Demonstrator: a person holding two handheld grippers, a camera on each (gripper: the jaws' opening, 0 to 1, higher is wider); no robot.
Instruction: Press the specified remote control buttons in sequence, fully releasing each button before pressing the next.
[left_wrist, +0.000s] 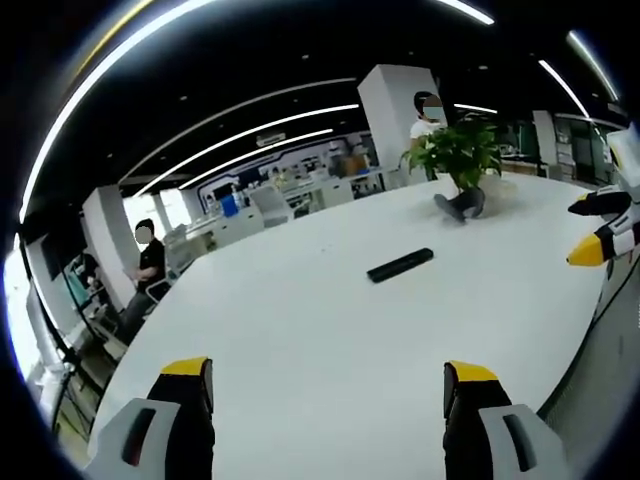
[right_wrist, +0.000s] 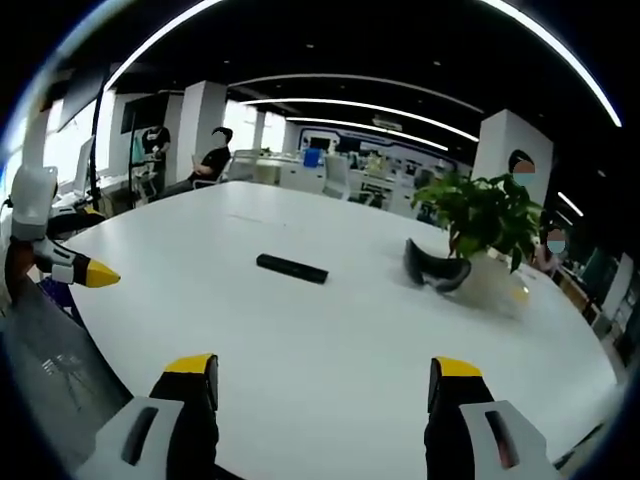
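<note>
Standing near the far side of the white table (left_wrist: 300, 330), a potted plant (left_wrist: 458, 150) rose beside a dark curved object (left_wrist: 462, 205) that lay at its base; in the right gripper view the same plant (right_wrist: 487, 215) and dark object (right_wrist: 432, 268) sat to the right of the remote. People sat at desks beyond the table edge (left_wrist: 148, 262), and long ceiling lights ran overhead. Nothing stood between either gripper and the remote control (left_wrist: 400, 265), which lay flat and alone on the bare tabletop, well apart from both. The left gripper (left_wrist: 328, 385) hung over the near table edge with its yellow-tipped jaws spread wide and empty. The right gripper (right_wrist: 325, 380) likewise held its jaws wide apart, gripping nothing, with the remote (right_wrist: 291, 268) ahead and slightly left of its gap.
</note>
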